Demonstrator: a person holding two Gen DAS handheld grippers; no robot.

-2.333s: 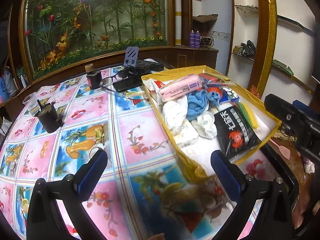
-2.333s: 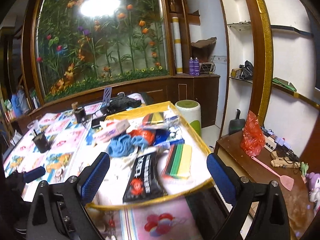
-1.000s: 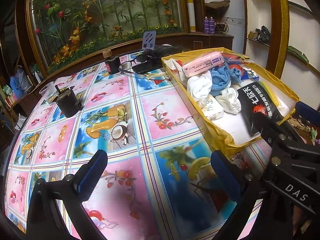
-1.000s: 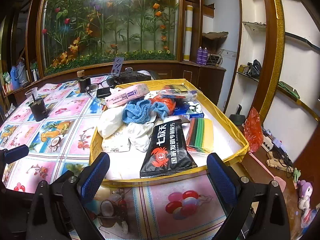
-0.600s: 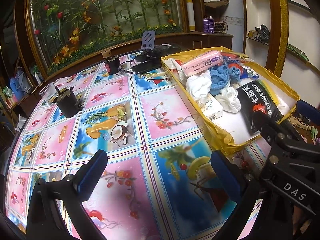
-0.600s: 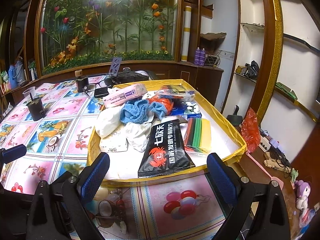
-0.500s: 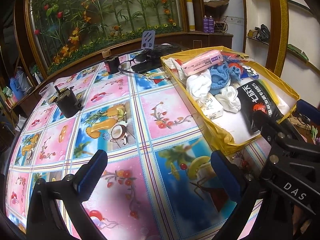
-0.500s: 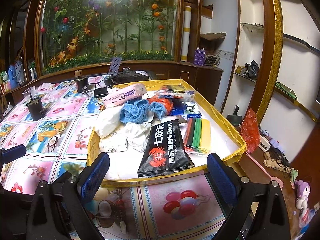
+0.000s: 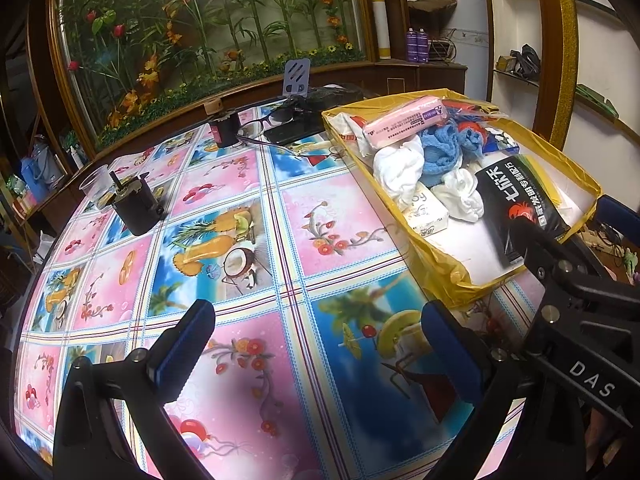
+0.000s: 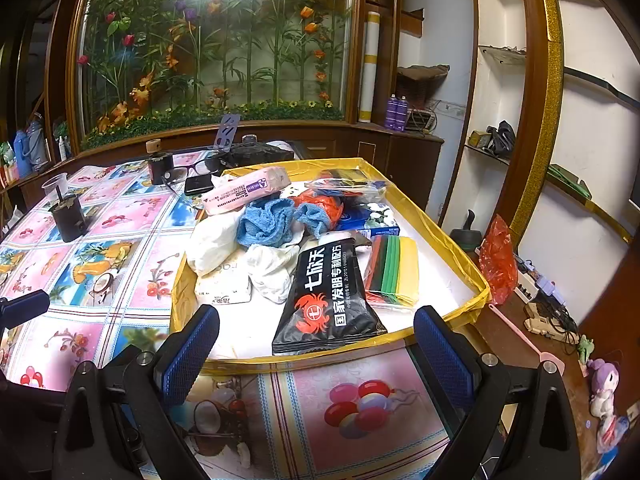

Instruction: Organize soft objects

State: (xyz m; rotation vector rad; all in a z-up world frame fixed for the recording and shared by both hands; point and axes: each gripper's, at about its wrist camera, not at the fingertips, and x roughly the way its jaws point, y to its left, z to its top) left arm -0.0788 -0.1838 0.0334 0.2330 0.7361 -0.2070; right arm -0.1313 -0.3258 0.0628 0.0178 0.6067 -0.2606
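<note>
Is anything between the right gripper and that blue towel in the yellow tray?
Yes. From the right gripper, the tray's near wall, the black packet and a white cloth lie before the blue towel; coming from above would likely clear them.

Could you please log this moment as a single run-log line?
phase: approach | left tongs: open, over tablecloth | right tongs: open, facing yellow tray | black pouch: nearest | nothing held
</note>
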